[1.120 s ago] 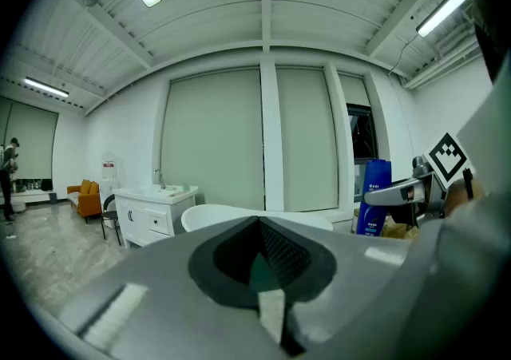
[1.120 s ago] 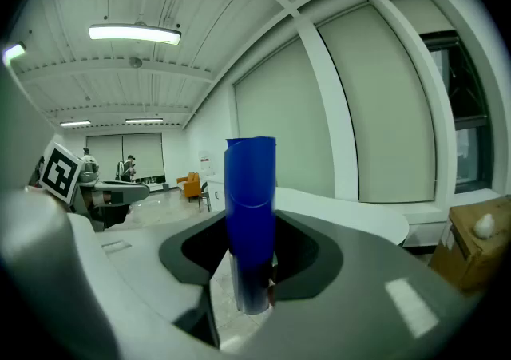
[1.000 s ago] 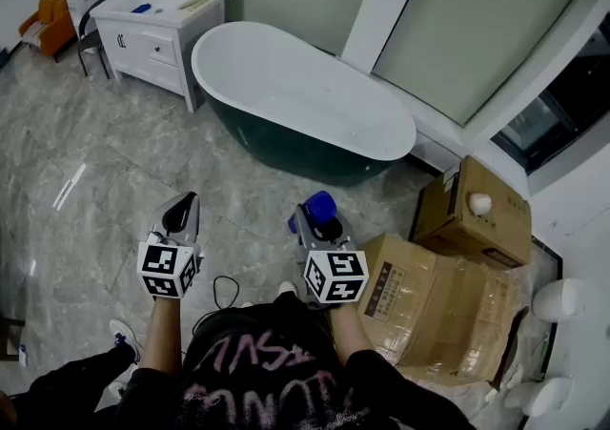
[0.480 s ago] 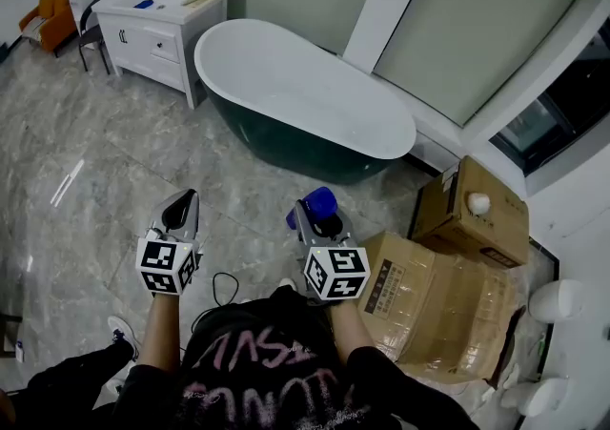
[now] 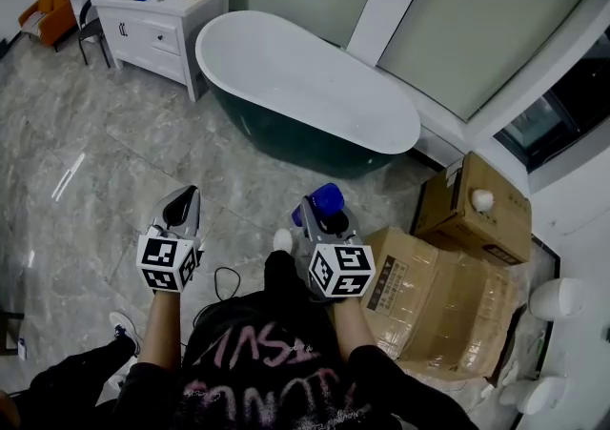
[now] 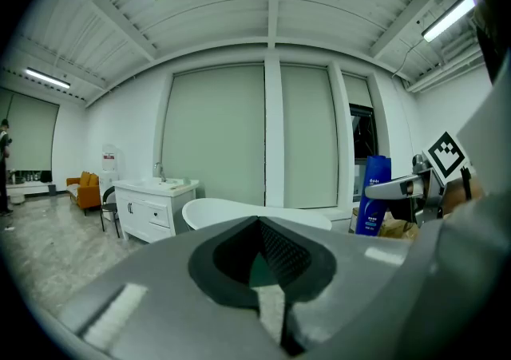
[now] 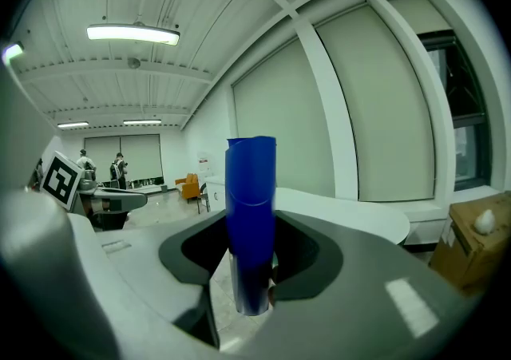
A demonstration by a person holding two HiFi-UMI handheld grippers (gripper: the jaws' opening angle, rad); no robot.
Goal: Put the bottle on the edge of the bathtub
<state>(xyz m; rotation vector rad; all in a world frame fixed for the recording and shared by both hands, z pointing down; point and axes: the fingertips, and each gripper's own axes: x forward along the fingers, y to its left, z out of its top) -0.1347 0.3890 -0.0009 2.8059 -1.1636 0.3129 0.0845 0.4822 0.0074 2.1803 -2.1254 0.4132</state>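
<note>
A blue bottle stands upright in my right gripper, whose jaws are shut on its lower body. From the left gripper view the same bottle shows at the right, label facing me. My left gripper is shut with nothing in it, held level beside the right one. The white bathtub with a dark green outside lies ahead on the floor, its near rim well beyond both grippers. In the right gripper view the bathtub rim runs behind the bottle.
A white vanity cabinet with a sink stands left of the tub's far end. Brown cardboard boxes are stacked at my right, close to the right gripper. A black cable lies on the marble floor by my feet. An orange chair sits at far left.
I have stepped forward a little: the tub and cabinet sit slightly nearer in the head view. A white shoe now shows between the grippers. Both grippers keep their hold and pose.
</note>
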